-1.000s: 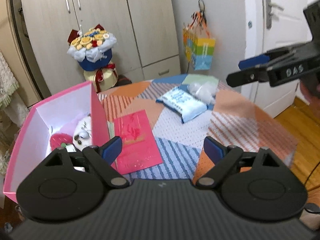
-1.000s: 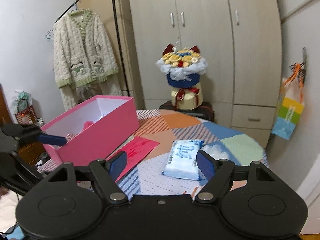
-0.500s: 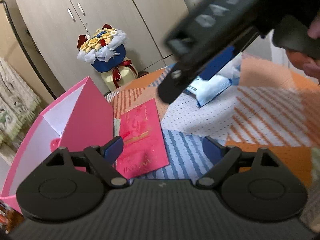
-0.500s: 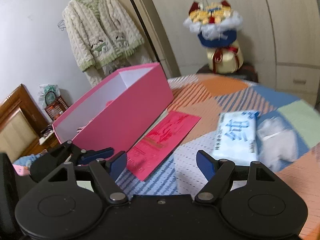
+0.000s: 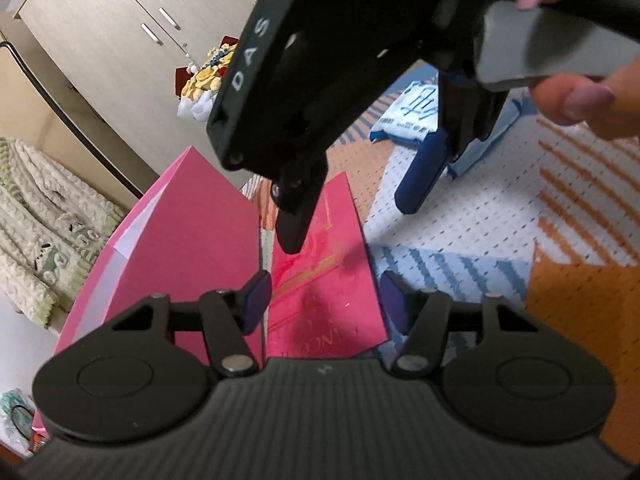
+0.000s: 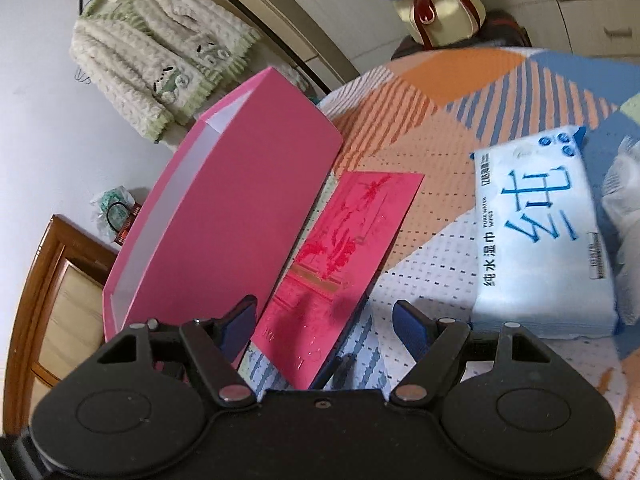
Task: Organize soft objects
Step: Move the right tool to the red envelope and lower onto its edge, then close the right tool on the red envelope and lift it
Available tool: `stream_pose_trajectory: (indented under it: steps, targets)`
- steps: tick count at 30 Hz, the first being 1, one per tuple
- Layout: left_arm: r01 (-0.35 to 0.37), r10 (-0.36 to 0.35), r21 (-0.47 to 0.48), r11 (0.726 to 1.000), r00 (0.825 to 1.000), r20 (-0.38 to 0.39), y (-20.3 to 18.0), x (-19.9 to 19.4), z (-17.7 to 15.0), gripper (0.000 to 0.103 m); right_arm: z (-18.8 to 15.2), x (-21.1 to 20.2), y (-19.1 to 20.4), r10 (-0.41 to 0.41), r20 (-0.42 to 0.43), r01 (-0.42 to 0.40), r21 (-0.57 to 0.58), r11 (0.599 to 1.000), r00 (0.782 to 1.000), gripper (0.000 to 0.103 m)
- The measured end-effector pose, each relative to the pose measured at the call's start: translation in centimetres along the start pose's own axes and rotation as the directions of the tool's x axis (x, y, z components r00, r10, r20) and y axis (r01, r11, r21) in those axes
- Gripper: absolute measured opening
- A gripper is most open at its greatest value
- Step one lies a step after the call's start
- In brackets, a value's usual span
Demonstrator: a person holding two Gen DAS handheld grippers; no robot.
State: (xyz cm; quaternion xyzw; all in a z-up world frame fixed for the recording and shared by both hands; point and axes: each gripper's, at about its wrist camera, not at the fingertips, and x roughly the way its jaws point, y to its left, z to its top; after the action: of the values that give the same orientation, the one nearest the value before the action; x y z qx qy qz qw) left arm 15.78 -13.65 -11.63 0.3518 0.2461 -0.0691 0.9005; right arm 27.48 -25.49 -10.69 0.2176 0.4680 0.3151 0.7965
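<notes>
right hand-held gripper (image 5: 352,204) now over red envelope (image 5: 320,276) | both open

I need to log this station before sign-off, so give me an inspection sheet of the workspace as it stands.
Surface: round table under a patchwork cloth of orange, blue and white panels.
Job's things: open pink cardboard box at the table's edge; blue-and-white pack of wet wipes lying flat; crumpled white plastic bag beside the pack.
Clutter: flat red envelope with gold print next to the box.
Grippers: left gripper open, empty, over the envelope; right gripper open, empty, also above the envelope.
Cables: nothing seen.
Surroundings: beige wardrobe; cream knitted cardigan on a rack; flower bouquet in blue wrap.
</notes>
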Motion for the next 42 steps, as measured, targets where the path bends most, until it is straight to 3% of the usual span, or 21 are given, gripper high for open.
stream_pose_trajectory:
  steps: [7, 14, 19, 24, 25, 27, 29, 33, 35, 37, 40, 42]
  targets:
    - [-0.005, 0.004, 0.05, 0.999, 1.0, 0.002, -1.0, 0.0, 0.1, 0.061, 0.4, 1.4, -0.4, 0.024, -0.031, -0.023, 0.024, 0.999, 0.999, 0.08]
    - [-0.059, 0.059, 0.094, 0.994, 0.998, 0.002, -1.4, 0.4, 0.3, 0.062, 0.8, 2.1, -0.4, 0.049, -0.04, -0.048, 0.033, 0.998, 0.998, 0.08]
    - [-0.089, 0.088, 0.062, 0.994, 0.996, 0.023, -1.0, -0.5, 0.4, 0.055, 0.7, 2.2, -0.6, 0.064, -0.027, -0.063, 0.051, 0.997, 0.998, 0.08]
    - [-0.1, 0.099, 0.049, 0.994, 0.995, 0.033, -0.7, -1.3, 0.4, 0.055, 1.1, 2.6, -0.6, 0.058, 0.0, -0.058, 0.062, 0.996, 0.998, 0.079]
    - [-0.097, 0.096, 0.044, 0.994, 0.995, 0.031, -0.5, -1.5, 0.5, 0.055, 1.1, 2.8, -0.4, 0.053, 0.007, -0.054, 0.06, 0.997, 0.999, 0.075]
    - [-0.088, 0.087, 0.028, 0.996, 0.996, 0.029, -0.4, -1.6, 0.4, 0.055, 1.1, 3.4, -0.1, 0.038, 0.016, -0.039, 0.053, 0.998, 0.999, 0.056]
    - [-0.072, 0.071, 0.009, 0.997, 0.997, 0.025, 0.3, -1.7, 0.1, 0.055, 0.8, 3.9, 0.5, 0.015, 0.021, -0.016, 0.028, 0.999, 1.0, 0.018]
    - [0.053, -0.051, -0.105, 0.993, 0.998, 0.02, 2.2, -1.5, 0.2, 0.056, -0.3, 2.9, 1.3, -0.001, 0.073, 0.002, -0.018, 1.0, 0.997, 0.014]
    - [0.189, -0.188, -0.214, 0.958, 0.982, 0.023, 3.9, -1.4, 0.1, 0.059, -0.7, 1.6, 1.9, -0.001, 0.097, 0.006, -0.046, 0.999, 0.995, 0.011]
    - [0.32, -0.325, -0.333, 0.887, 0.945, 0.042, 5.5, -1.1, -0.2, 0.063, -1.1, 0.4, 2.2, -0.022, 0.109, 0.031, -0.075, 0.997, 0.994, 0.01]
    - [0.439, -0.456, -0.466, 0.768, 0.886, 0.083, 7.2, -0.3, -0.7, 0.064, -1.6, -1.5, 2.3, -0.074, 0.129, 0.087, -0.101, 0.991, 0.989, 0.009]
    - [0.491, -0.514, -0.501, 0.713, 0.851, 0.102, 7.6, 0.0, -0.8, 0.065, -1.9, -2.8, 2.0, -0.106, 0.143, 0.123, -0.112, 0.986, 0.984, 0.009]
